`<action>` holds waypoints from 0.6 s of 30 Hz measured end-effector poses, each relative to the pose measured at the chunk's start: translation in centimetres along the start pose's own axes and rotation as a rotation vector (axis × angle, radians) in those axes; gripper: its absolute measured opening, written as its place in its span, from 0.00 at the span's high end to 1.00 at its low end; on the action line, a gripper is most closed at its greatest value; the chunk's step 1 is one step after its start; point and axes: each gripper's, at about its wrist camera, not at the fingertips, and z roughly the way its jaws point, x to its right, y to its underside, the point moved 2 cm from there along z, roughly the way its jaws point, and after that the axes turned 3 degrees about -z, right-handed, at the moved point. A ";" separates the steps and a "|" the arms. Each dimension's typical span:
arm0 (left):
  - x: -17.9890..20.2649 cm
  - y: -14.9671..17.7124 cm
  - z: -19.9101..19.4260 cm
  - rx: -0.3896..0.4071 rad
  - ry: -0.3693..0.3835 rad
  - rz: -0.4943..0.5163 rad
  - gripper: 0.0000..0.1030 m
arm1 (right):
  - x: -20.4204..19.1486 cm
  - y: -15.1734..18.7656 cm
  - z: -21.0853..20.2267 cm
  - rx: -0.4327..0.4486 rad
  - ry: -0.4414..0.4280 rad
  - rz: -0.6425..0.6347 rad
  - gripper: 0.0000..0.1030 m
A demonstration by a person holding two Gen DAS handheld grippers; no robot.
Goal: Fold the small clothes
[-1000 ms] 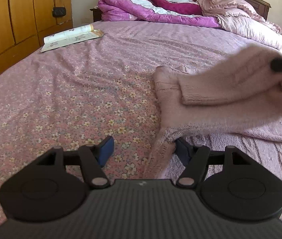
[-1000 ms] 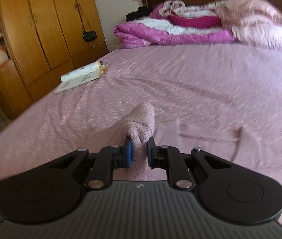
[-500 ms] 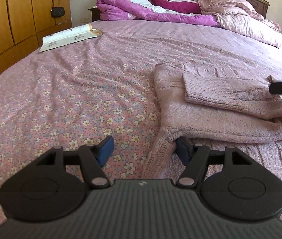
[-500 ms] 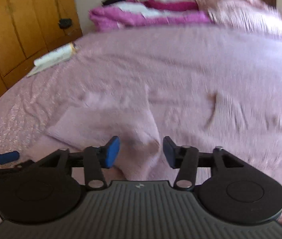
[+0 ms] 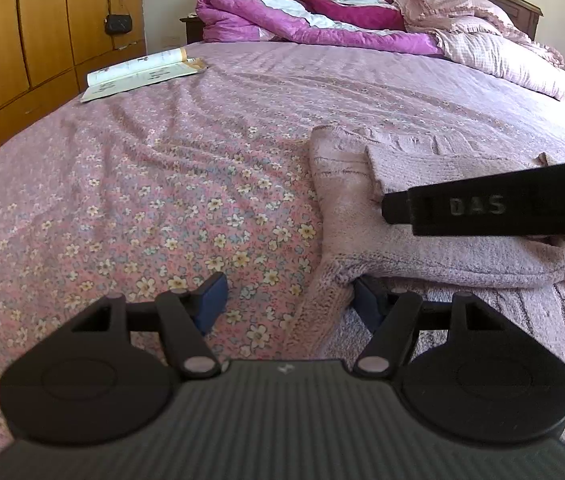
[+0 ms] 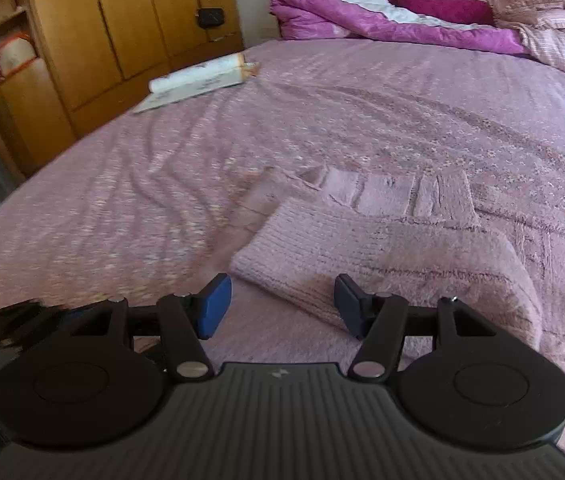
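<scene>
A pale pink knitted sweater (image 5: 422,240) lies on the floral bedspread (image 5: 142,200), with one sleeve (image 6: 362,264) folded across its body. My left gripper (image 5: 288,300) is open, low over the sweater's left bottom edge, with knit cloth between its blue pads. My right gripper (image 6: 278,304) is open and empty just in front of the folded sleeve's cuff. The right gripper's black body (image 5: 494,208) shows in the left wrist view, over the sweater.
An open book (image 5: 142,74) lies at the bed's far left edge. A heaped magenta quilt (image 5: 314,20) and pink pillows (image 5: 502,56) lie at the headboard. Wooden wardrobes (image 6: 102,32) stand to the left.
My right gripper carried the sleeve across the sweater, let it go and opened, then drew back toward the left gripper. The left gripper has stayed put and open.
</scene>
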 end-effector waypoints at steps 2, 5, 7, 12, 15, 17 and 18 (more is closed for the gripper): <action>0.0 0.0 0.0 0.002 -0.001 -0.001 0.33 | -0.2 0.0 0.6 0.011 0.031 -0.009 0.56; 0.0 0.1 0.0 0.005 0.001 -0.001 0.33 | 0.4 -0.1 0.5 0.031 0.061 0.010 0.91; 0.0 0.1 0.0 0.006 0.003 -0.001 0.33 | 1.2 -0.3 -0.6 0.064 0.052 0.036 0.91; 0.0 0.2 0.0 0.006 0.003 -0.001 0.33 | 3.6 -1.4 -5.3 0.160 0.067 0.036 0.92; 0.0 0.2 0.0 0.007 0.002 0.000 0.33 | 5.9 -1.8 -8.7 0.220 0.105 0.054 0.92; 0.0 0.2 -0.1 0.008 0.001 0.001 0.33 | 7.8 -1.8 -11.0 0.259 0.146 0.083 0.92; 0.0 0.3 -0.1 0.008 0.000 0.002 0.33 | 8.7 -1.7 -11.9 0.275 0.165 0.096 0.92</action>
